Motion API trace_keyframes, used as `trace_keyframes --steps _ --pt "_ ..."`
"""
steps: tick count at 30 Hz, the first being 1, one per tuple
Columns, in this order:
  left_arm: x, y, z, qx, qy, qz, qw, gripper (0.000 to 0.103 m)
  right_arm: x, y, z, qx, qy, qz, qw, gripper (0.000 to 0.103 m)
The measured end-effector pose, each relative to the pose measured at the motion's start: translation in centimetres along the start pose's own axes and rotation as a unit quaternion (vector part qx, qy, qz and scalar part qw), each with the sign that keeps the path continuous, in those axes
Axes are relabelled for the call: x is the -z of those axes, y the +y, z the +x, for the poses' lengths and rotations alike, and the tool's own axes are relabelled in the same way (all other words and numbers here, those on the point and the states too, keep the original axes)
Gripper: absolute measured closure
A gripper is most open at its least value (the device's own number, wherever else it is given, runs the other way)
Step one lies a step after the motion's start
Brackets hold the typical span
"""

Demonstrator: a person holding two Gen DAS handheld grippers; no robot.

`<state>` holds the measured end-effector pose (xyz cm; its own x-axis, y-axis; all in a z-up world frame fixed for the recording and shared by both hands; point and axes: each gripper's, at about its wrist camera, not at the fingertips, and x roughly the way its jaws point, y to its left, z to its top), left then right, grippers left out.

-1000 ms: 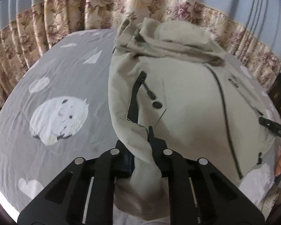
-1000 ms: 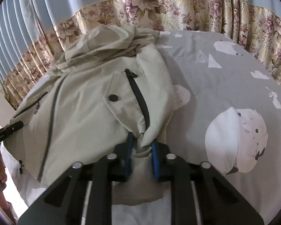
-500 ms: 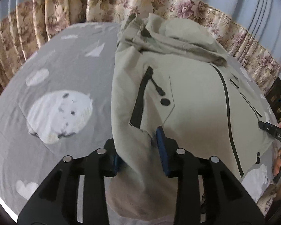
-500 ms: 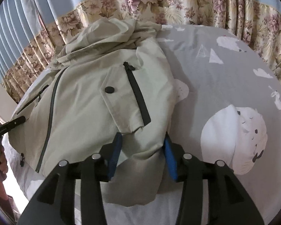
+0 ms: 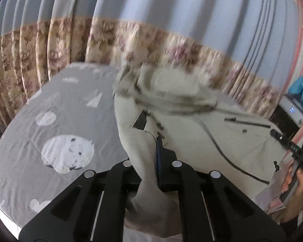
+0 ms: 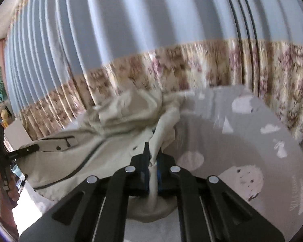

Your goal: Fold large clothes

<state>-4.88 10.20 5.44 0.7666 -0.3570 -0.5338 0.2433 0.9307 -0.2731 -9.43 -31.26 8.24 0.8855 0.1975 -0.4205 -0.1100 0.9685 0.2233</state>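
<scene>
A beige hooded jacket (image 5: 192,125) with black zips lies front-up on a grey patterned bed sheet (image 5: 60,121), hood toward the curtain. My left gripper (image 5: 149,149) is closing tight on the jacket's near hem; the cloth is bunched between its pads and hangs down. In the right wrist view my right gripper (image 6: 154,151) is likewise closing on the other near corner of the jacket (image 6: 80,161), which rises in a pinched ridge from the sheet (image 6: 242,141). Both pictures are blurred by motion.
A blue curtain with a floral band (image 5: 151,40) hangs behind the bed. A dark device (image 5: 288,113) and a blue item (image 5: 302,88) stand at the right. A hand (image 6: 6,183) holds the other gripper at the left edge of the right wrist view.
Both grippers opened wider around the hem, then shut on it again. Both have risen and tipped up, lifting the near hem, so more curtain shows.
</scene>
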Motion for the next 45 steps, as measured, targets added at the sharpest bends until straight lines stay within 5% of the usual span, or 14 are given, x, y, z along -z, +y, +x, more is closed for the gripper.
trace_keyframes --steps 9,19,27,34,38,41,44,45 --pt "-3.9 -0.2 1.0 0.011 -0.005 -0.001 0.9999 0.095 -3.9 -0.1 2.2 0.007 -0.015 0.001 1.000 0.098" --pt "-13.0 0.7 11.7 0.004 0.018 0.012 0.9998 0.090 -12.0 0.0 13.7 0.046 0.013 -0.036 0.998 0.096" --pt "-17.4 2.7 23.6 -0.037 0.091 0.018 0.9950 0.088 -16.0 -2.8 27.7 0.079 0.104 -0.041 0.991 0.095" --pt "-17.1 4.1 31.7 -0.070 0.161 0.031 0.9839 0.088 -13.6 -4.5 37.1 0.090 0.198 -0.051 0.975 0.094" --pt "-16.9 3.9 34.3 -0.078 0.194 0.047 0.9767 0.088 -12.9 -5.8 39.2 0.065 0.248 -0.027 0.966 0.093" --pt "-17.7 3.4 33.7 -0.074 0.200 0.054 0.9756 0.088 -14.4 -6.1 37.2 0.032 0.243 0.002 0.969 0.077" --pt "-19.6 3.6 31.5 -0.050 0.182 0.033 0.9814 0.080 -16.9 -6.1 33.3 -0.007 0.187 0.017 0.982 0.017" --pt "-20.3 3.7 30.7 -0.040 0.175 0.022 0.9835 0.077 -17.7 -5.9 31.7 -0.008 0.159 0.014 0.987 0.016"
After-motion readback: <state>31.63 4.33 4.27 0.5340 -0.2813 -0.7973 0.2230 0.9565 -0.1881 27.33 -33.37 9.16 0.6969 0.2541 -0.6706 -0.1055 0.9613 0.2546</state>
